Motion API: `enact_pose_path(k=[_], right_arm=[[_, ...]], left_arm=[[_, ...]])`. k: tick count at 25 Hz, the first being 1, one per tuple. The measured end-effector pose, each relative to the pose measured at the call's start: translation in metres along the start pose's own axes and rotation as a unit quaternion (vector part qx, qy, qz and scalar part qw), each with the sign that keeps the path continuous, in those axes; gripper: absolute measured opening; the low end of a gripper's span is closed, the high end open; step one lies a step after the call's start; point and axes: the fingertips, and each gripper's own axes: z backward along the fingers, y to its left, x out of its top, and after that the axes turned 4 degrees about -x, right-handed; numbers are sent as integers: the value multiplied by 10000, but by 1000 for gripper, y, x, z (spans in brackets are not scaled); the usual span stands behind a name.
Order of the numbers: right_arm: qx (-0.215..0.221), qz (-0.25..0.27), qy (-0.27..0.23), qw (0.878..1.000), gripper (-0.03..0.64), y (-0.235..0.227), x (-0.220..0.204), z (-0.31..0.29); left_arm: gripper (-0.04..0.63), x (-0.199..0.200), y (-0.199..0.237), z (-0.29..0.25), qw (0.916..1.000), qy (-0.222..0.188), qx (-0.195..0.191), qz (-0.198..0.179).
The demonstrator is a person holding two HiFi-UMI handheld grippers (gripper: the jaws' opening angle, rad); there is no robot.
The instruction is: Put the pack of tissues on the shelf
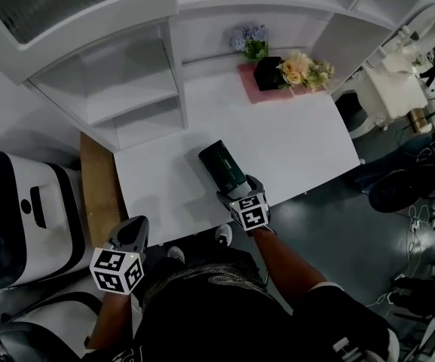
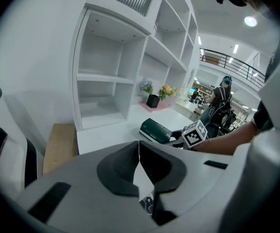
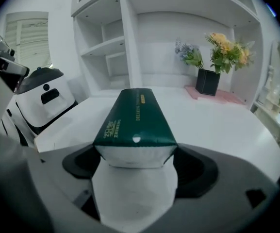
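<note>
A dark green pack of tissues (image 1: 222,164) lies flat on the white table (image 1: 300,153), lengthwise away from me. My right gripper (image 1: 237,190) stands open, its wide jaws either side of the pack's near end (image 3: 134,130); the right gripper view shows the pack (image 3: 135,115) resting on the tabletop. Off the table's front left corner, my left gripper (image 1: 131,234) is shut with nothing in it; its jaws meet in the left gripper view (image 2: 139,152), where the pack (image 2: 155,130) shows ahead. White shelf compartments (image 1: 119,89) stand empty at the table's left.
A black vase of flowers (image 1: 271,72) on a pink mat (image 1: 253,89) stands at the table's back. A white machine (image 1: 21,217) and a wooden board (image 1: 96,191) lie left of the table. A person (image 2: 221,101) stands far off.
</note>
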Motion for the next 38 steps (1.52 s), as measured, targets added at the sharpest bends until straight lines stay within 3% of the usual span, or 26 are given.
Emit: enact_pose_path(k=[10, 16, 18, 23, 28, 33, 38], right_arm=[[211, 445, -211, 9986, 446, 6, 14, -15], [574, 157, -103, 9982, 445, 0, 19, -12], [755, -61, -39, 9971, 445, -1, 23, -7], [1212, -1170, 73, 9857, 443, 1, 36, 5], [1123, -1809, -78, 9770, 443, 5, 48, 18], [1108, -2593, -215, 9592, 443, 17, 55, 31], [993, -2838, -383, 9530, 443, 33, 67, 50]], left_arm=[[15, -5, -2, 6, 9976, -105, 610, 306], [15, 5, -12, -3, 9963, -350, 694, 375], [15, 6, -15, -7, 9968, -353, 614, 373], [16, 20, -11, -12, 9989, -320, 332, 131], [15, 39, 1, -9, 9992, -362, 21, -137], [15, 47, 9, -5, 9982, -346, -327, -368], [15, 53, 18, 2, 9959, -431, -640, -463]])
